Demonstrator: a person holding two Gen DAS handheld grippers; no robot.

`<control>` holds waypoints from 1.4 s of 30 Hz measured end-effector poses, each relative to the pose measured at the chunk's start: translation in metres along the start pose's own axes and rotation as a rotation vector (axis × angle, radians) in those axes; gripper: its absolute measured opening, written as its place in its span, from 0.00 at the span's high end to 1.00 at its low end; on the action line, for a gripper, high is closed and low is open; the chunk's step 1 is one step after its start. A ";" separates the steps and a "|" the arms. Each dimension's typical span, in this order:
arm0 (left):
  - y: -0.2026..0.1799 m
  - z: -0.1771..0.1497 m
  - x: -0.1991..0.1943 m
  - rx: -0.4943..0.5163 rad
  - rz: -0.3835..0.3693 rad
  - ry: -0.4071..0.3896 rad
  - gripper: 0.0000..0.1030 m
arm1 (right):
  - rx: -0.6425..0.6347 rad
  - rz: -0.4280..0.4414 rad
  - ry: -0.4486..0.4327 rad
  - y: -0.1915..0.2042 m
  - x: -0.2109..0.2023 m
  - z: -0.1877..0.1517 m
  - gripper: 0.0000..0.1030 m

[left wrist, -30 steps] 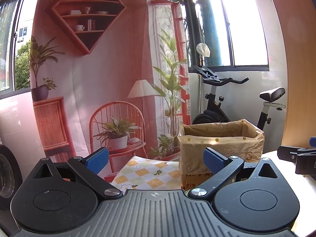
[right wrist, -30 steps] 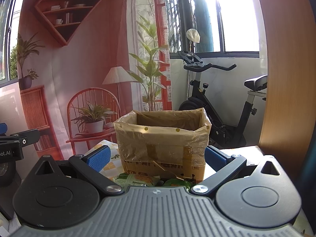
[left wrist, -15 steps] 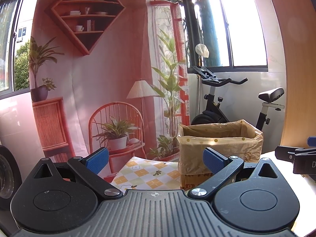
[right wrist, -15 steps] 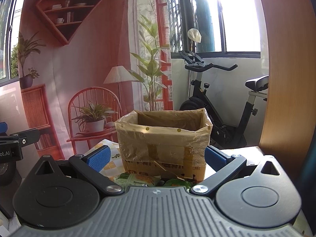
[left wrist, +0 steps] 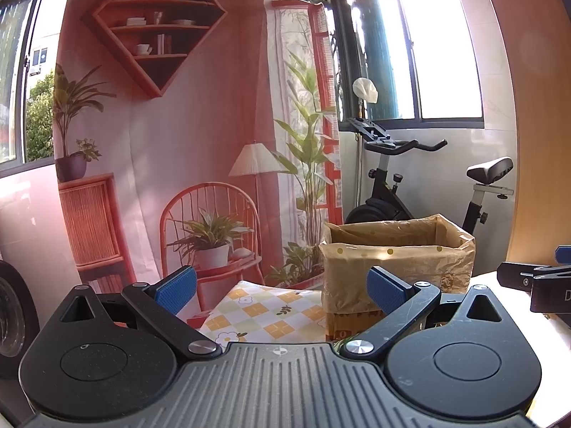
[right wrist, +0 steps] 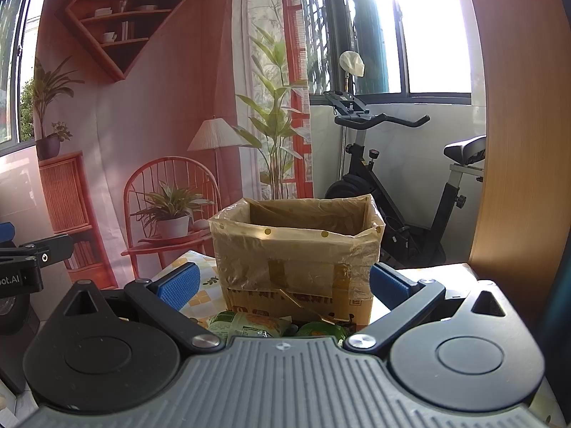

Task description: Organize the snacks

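Observation:
A cardboard box lined with a yellowish plastic bag (right wrist: pixel 296 249) stands open-topped on the checked tablecloth (left wrist: pixel 264 310). It is straight ahead of my right gripper (right wrist: pixel 283 283), which is open and holds nothing. Green snack packets (right wrist: pixel 249 324) lie just below that gripper, partly hidden by its body. In the left wrist view the box (left wrist: pixel 396 260) sits to the right, behind the right finger of my left gripper (left wrist: pixel 282 287), also open and holding nothing. The other gripper (left wrist: pixel 535 281) shows at the right edge there.
A printed pink backdrop (left wrist: pixel 178 125) hangs behind the table. An exercise bike (right wrist: pixel 392 185) stands by the window at the back right. A wooden panel (right wrist: pixel 521 125) rises on the right. A dark wheel (left wrist: pixel 10 314) sits at the far left.
Both views have shifted only slightly; the box sits a touch lower and more to the left in the left wrist view. Both grippers stay open.

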State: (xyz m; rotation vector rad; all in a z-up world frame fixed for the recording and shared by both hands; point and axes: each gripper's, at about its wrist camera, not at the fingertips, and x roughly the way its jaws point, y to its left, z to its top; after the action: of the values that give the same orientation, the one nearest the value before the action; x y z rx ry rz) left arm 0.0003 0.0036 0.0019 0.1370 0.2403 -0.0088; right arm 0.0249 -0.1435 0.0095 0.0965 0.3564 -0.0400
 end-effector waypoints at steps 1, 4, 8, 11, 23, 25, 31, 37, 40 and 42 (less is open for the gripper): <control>0.000 0.000 0.000 -0.001 -0.001 0.000 0.01 | 0.000 0.000 0.000 0.000 0.000 0.000 0.00; 0.000 -0.001 -0.001 -0.002 -0.002 0.000 0.01 | -0.003 0.001 0.001 0.000 -0.002 0.000 0.00; 0.000 -0.001 -0.001 -0.002 -0.003 0.001 0.01 | -0.004 0.002 0.001 0.001 -0.002 0.000 0.00; 0.000 -0.001 -0.001 -0.003 -0.004 0.002 0.01 | -0.003 0.002 0.002 0.001 -0.002 0.000 0.00; 0.001 -0.002 -0.002 -0.004 -0.007 0.003 0.01 | -0.002 0.000 0.005 0.002 -0.001 -0.003 0.00; 0.001 -0.003 -0.002 -0.005 -0.008 0.004 0.01 | -0.002 0.000 0.006 0.002 -0.001 -0.003 0.00; 0.003 -0.004 -0.002 -0.011 -0.007 0.008 0.01 | -0.001 0.000 0.006 0.002 -0.002 -0.003 0.00; 0.009 -0.008 0.003 -0.085 -0.048 0.020 0.01 | 0.001 -0.001 0.006 0.001 -0.001 -0.002 0.00; 0.021 -0.020 0.009 -0.180 -0.122 0.005 0.00 | 0.016 0.002 0.013 -0.002 0.003 -0.008 0.00; 0.025 -0.026 0.019 -0.215 -0.140 0.031 0.00 | 0.025 0.005 0.020 -0.004 0.007 -0.012 0.00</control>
State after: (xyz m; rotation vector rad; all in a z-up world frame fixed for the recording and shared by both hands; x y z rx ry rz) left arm 0.0129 0.0319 -0.0240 -0.0942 0.2799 -0.1197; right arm 0.0271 -0.1464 -0.0048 0.1221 0.3753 -0.0383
